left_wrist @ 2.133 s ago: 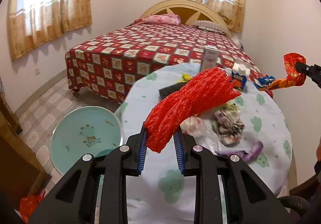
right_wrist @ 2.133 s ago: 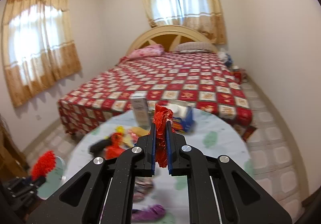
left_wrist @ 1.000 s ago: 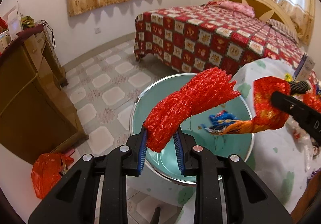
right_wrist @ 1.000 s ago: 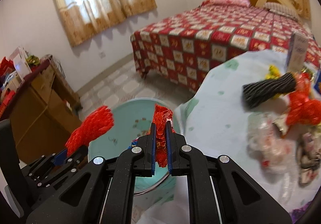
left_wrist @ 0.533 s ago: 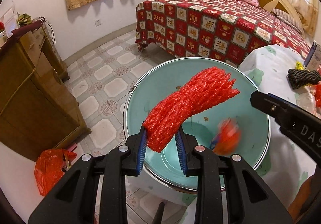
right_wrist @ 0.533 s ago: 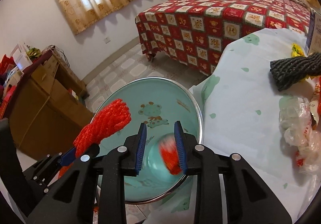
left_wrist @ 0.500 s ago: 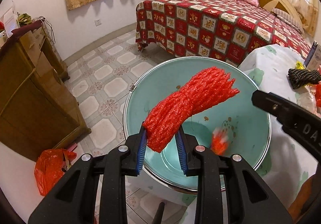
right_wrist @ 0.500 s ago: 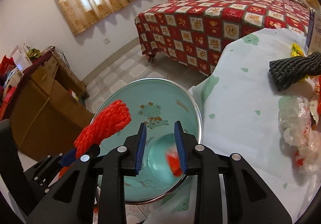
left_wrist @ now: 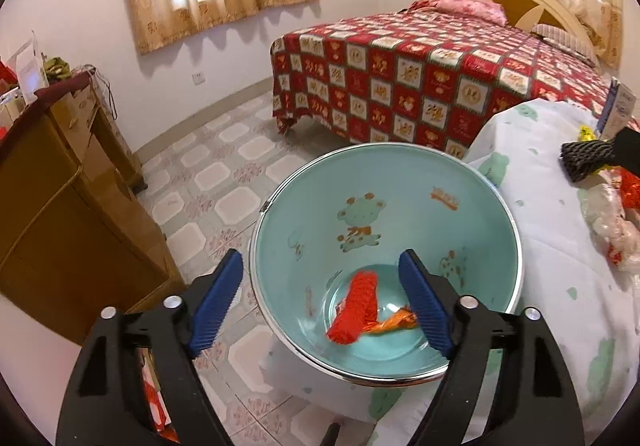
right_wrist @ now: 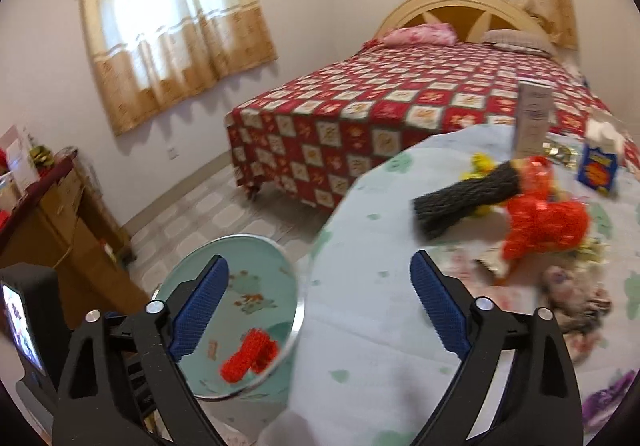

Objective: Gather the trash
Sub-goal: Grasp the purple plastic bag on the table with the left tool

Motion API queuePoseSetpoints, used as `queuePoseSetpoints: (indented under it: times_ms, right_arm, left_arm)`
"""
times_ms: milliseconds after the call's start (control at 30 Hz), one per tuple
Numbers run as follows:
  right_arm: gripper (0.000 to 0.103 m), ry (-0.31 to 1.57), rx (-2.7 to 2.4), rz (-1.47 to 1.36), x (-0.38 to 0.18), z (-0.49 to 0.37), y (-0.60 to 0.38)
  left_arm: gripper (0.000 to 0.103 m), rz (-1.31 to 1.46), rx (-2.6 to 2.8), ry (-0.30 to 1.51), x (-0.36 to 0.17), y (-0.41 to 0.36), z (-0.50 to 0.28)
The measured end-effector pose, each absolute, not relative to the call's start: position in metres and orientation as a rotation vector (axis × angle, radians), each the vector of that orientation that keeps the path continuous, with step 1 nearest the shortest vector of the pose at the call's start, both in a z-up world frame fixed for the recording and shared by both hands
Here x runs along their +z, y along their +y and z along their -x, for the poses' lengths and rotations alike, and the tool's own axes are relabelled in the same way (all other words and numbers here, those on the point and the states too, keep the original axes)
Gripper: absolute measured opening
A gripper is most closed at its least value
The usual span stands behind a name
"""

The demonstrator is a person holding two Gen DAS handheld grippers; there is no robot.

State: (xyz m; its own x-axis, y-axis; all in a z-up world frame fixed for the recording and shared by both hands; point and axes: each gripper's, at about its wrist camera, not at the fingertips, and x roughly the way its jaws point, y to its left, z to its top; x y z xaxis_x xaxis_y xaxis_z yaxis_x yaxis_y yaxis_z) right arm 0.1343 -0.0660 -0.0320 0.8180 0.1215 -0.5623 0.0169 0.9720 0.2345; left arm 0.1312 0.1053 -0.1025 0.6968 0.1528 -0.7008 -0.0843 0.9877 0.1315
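Observation:
A teal basin (left_wrist: 400, 186) sits beside the table. At its bottom lie the red foam net (left_wrist: 356, 308) and an orange-red wrapper (left_wrist: 396, 324). My left gripper (left_wrist: 320, 302) hovers over the basin, its jaws opening with nothing between them. My right gripper (right_wrist: 320, 302) is over the table's edge, its jaws opening and empty too. The right wrist view shows the basin (right_wrist: 240, 278) low on the left with the red net (right_wrist: 248, 356) inside. More trash lies on the table: a black foam net (right_wrist: 464, 202), a red net (right_wrist: 548, 222) and crumpled wrappers (right_wrist: 576, 302).
The table (right_wrist: 380, 326) wears a white cloth with green prints. A carton (right_wrist: 534, 118) and a blue box (right_wrist: 598, 166) stand at its far side. A bed (left_wrist: 420, 58) with a red checked cover fills the back. A wooden cabinet (left_wrist: 60, 206) stands left on the tiled floor.
Both grippers have opened. The wrapper fell from the right gripper first, then the red foam net dropped from the left one into the basin. The right gripper has swung right, toward the table.

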Motion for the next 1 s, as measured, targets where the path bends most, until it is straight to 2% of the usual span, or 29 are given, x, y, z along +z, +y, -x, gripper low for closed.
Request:
queuePoseSetpoints:
  times_ms: [167, 467, 1000]
  right_arm:
    - [0.095, 0.567, -0.047, -0.280, -0.028, -0.115, -0.101]
    - [0.095, 0.621, -0.182, -0.215, -0.016, -0.081, -0.162]
    - [0.094, 0.701, -0.435, -0.224, -0.040, 0.006, -0.278]
  left_arm:
    - [0.084, -0.115, 0.099, 0.765, -0.099, 0.092, -0.123]
    - [0.086, -0.133, -0.039, 0.715, -0.088, 0.052, -0.100]
    - [0.086, -0.210, -0.303, 0.701, -0.076, -0.043, -0.064]
